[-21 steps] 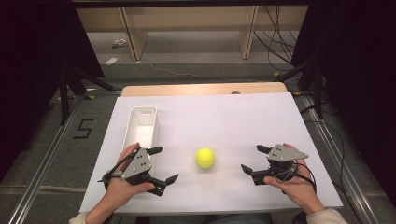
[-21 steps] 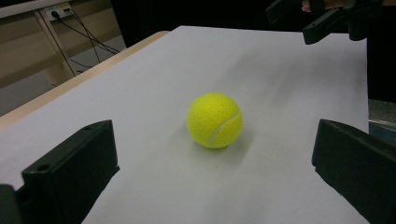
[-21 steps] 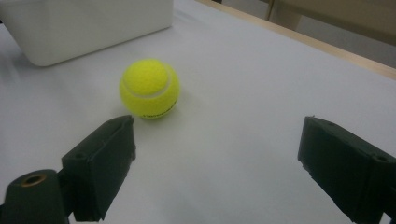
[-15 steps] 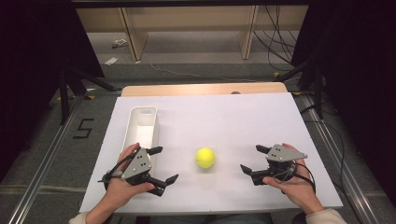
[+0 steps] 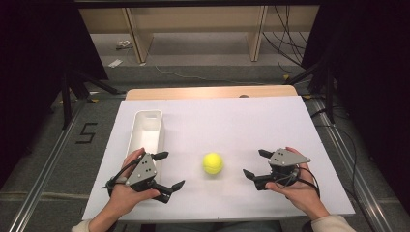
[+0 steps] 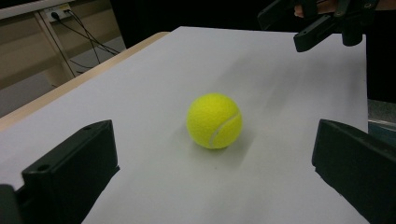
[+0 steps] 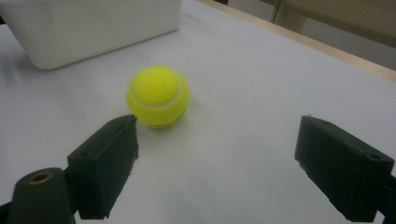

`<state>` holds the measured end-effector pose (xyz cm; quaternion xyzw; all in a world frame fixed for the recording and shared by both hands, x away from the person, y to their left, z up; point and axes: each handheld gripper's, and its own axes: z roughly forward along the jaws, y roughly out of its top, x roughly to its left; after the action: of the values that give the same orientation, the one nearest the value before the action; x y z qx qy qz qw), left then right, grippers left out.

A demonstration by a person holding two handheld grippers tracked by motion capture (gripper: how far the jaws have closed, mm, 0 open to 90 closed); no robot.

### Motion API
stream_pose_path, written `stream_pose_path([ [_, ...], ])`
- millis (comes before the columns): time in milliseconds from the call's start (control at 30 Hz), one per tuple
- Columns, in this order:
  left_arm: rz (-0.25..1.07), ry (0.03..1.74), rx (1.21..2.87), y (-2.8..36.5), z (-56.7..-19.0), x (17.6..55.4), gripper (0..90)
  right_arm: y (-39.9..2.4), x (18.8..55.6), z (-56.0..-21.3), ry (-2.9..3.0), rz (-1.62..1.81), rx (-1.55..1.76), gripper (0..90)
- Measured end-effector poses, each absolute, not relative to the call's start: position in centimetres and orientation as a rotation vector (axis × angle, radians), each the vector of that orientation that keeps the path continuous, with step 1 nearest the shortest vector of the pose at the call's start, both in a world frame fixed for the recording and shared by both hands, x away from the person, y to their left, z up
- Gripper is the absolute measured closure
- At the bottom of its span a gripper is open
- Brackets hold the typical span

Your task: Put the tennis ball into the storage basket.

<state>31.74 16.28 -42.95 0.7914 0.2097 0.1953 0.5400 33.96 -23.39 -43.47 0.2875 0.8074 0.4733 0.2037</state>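
In the high view, a yellow tennis ball [image 5: 212, 163] lies on the white table [image 5: 241, 116] between the left gripper [image 5: 167, 170] and the right gripper [image 5: 255, 164], both spread wide and empty; a white bin [image 5: 146, 130] stands just beyond the left hand. In the left gripper view, the ball sits ahead, centred between the parted jaws, untouched. In the right gripper view, it lies near the left jaw, the bin behind it. Judging by this, nothing is grasped yet; approach, closing and lifting all remain.
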Motion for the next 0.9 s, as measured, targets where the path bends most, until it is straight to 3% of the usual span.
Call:
stream_pose_path([
  [900, 0.462, 0.496, 1.882, 16.3, -42.9, 31.8, 0.0, -21.4, 34.7, -43.7, 2.283, 1.335, 0.783, 15.0],
])
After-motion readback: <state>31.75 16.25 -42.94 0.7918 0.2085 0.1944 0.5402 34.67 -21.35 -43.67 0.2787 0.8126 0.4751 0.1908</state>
